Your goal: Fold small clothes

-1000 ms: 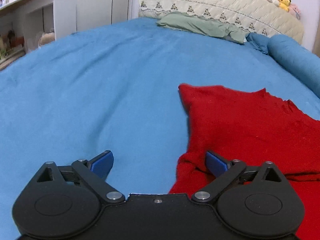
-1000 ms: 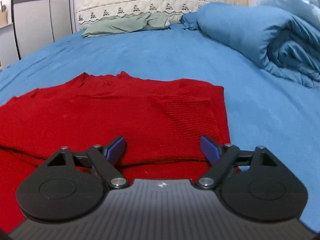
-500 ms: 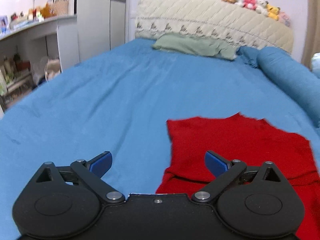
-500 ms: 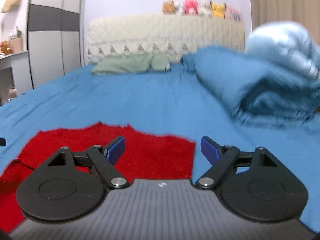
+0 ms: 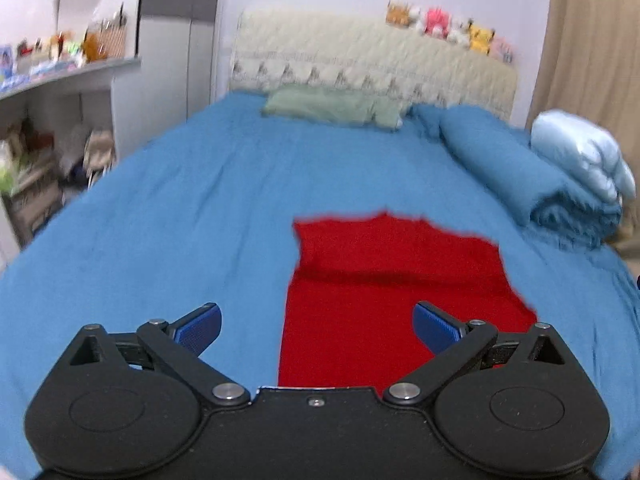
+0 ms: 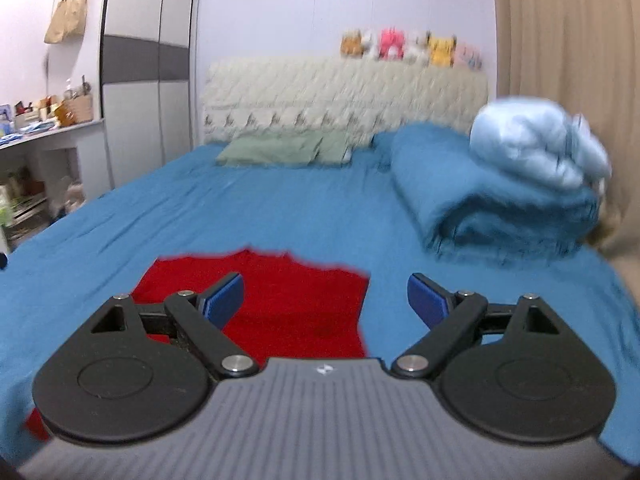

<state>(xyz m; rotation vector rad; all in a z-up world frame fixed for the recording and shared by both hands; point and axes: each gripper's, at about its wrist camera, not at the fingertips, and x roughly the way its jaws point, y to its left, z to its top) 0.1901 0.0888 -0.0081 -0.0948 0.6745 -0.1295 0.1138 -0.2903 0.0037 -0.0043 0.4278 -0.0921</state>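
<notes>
Lying folded on the blue bed sheet [image 5: 192, 208], the red knit garment [image 5: 392, 292] carries no readable label. Both the left hand-held gripper [image 5: 316, 326] and right hand-held gripper [image 6: 325, 299] hang released and empty, the right's jaws having just widened; both have pulled up and back since earlier.
</notes>
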